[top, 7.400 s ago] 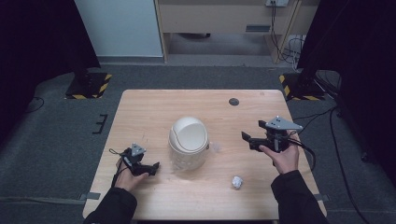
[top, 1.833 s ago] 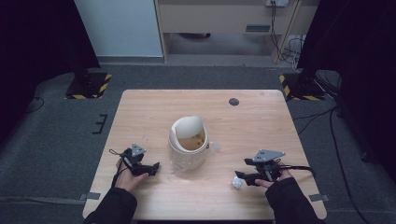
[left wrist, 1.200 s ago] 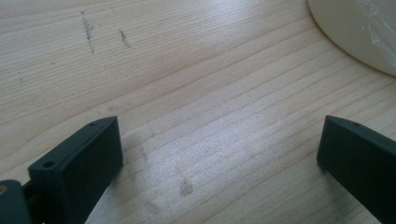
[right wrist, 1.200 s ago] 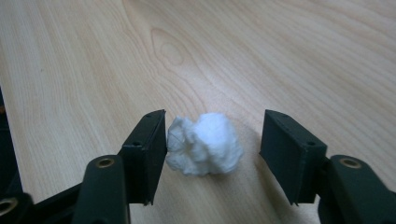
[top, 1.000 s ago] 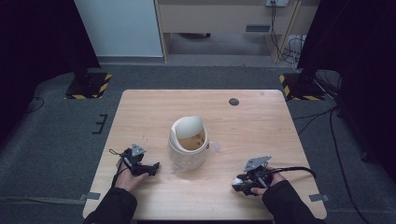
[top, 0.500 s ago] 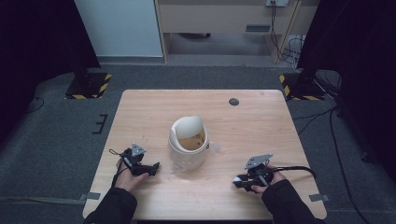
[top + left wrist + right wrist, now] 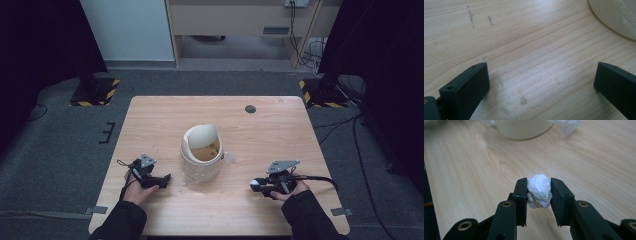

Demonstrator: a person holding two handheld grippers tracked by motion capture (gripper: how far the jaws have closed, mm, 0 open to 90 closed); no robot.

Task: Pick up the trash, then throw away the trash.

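The right tool (image 7: 539, 191) squeezes the white paper ball (image 7: 539, 190) between its jaws, low over the surface (image 7: 300, 130). The open bin (image 7: 201, 159) sits to its left, nearer this tool's side. The left tool (image 7: 159, 180), beside the bin, is open and empty.

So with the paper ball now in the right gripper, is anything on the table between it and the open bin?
Nothing visible. The right gripper is shut on the crumpled paper ball, and bare table lies between it and the bin. The bin's swing lid is tipped back, leaving the opening exposed.
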